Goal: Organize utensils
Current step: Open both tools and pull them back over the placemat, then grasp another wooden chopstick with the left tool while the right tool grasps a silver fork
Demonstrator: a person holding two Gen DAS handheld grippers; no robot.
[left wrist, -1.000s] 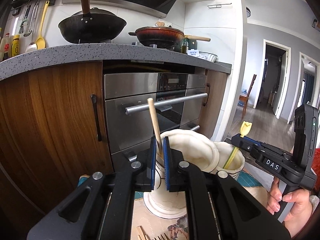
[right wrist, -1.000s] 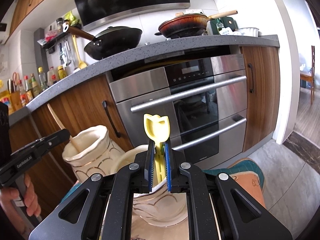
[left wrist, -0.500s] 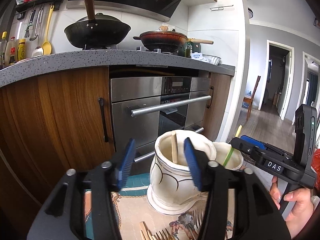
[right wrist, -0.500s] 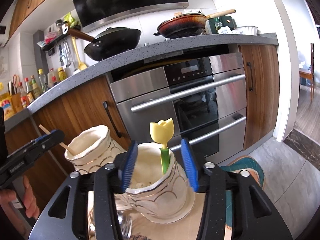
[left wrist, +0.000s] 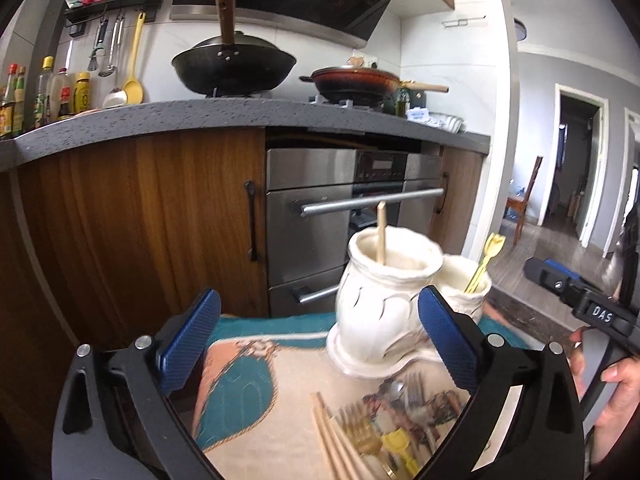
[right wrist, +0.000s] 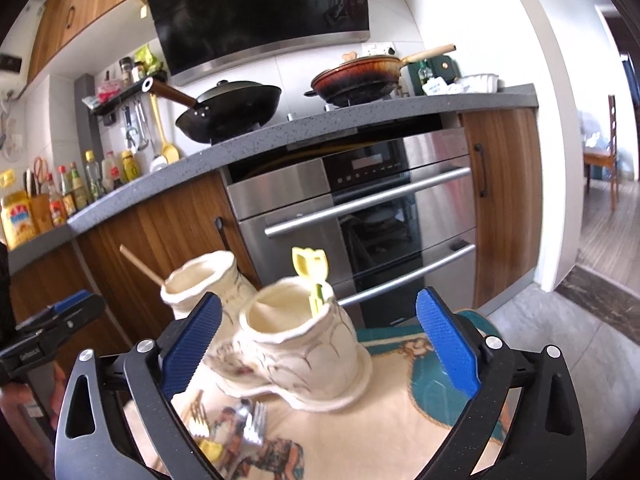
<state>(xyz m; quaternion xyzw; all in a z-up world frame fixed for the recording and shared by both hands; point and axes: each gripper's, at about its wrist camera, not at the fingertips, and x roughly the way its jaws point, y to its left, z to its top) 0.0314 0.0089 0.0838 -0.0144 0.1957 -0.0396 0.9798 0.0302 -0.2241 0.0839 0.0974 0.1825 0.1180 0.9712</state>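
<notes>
Both pairs of tongs are empty at this moment: the left tongs (left wrist: pixel 320 336) and the right tongs (right wrist: pixel 318 338) are opening, their blue pads far apart, and nothing is pressed between them. The two cream ceramic holders stand touching each other near the far edge of the surface (left wrist: pixel 280 392), which is covered by a printed cloth. The taller holder (left wrist: pixel 386 304) has one wooden chopstick (left wrist: pixel 381 234) standing in it, and the lower holder (right wrist: pixel 304 340) has a yellow plastic utensil (right wrist: pixel 312 276) with a tulip-shaped end leaning on its rim. The utensils not yet sorted lie in a loose pile near the front edge of the surface: some wooden chopsticks (left wrist: pixel 336 440), metal forks (right wrist: pixel 256 420) and small yellow plastic pieces (left wrist: pixel 400 446); the pile is blurred, so I cannot count them. I think the chopsticks are light and stiff, and they are best taken at the middle of the shaft, so that they do not swing. The forks look heavier and smooth, so they may slip; the flat handle seems a better place to grip than the prongs. The yellow pieces are probably very light and a little flexible. The holders look heavy but fragile, so it is better not to knock them.
</notes>
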